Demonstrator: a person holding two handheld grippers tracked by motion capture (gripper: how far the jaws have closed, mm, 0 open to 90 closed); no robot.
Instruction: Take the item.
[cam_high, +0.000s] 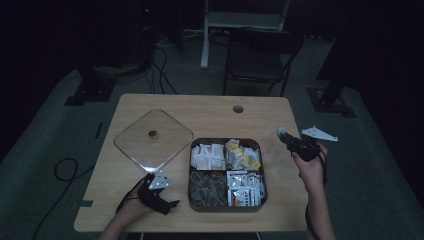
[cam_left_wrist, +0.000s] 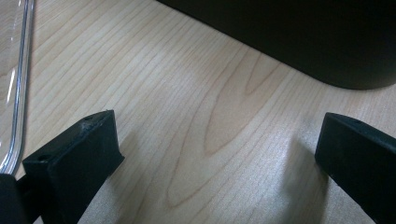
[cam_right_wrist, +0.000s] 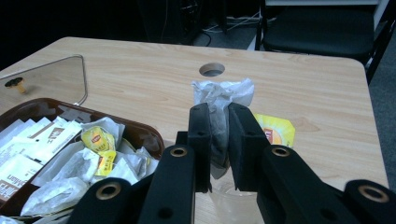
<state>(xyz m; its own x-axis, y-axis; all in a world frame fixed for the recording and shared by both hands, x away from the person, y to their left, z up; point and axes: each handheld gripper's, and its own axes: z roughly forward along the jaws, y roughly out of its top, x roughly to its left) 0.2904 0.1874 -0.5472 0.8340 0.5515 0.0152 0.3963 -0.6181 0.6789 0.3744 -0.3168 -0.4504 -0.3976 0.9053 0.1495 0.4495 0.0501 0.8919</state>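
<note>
right tongs (cam_right_wrist: 219, 140) pinch a tea bag (cam_right_wrist: 223, 100) above the counter (cam_right_wrist: 140, 65), just right of the compartment tray (cam_high: 265, 172), while left tongs (cam_left_wrist: 210, 154) stand spread over bare wood beside the clear lid (cam_high: 153, 137).

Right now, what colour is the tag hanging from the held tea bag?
Yellow tag, clearest in the right gripper view.

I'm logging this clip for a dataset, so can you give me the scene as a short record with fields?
right tool: shut on a tea bag with a yellow tag, held over the table
left tool: open, nothing between its jaws, low over the wood beside the clear lid
tray: dark, four compartments of packets and tea bags, uncovered
lid: lying flat left of the tray
</note>
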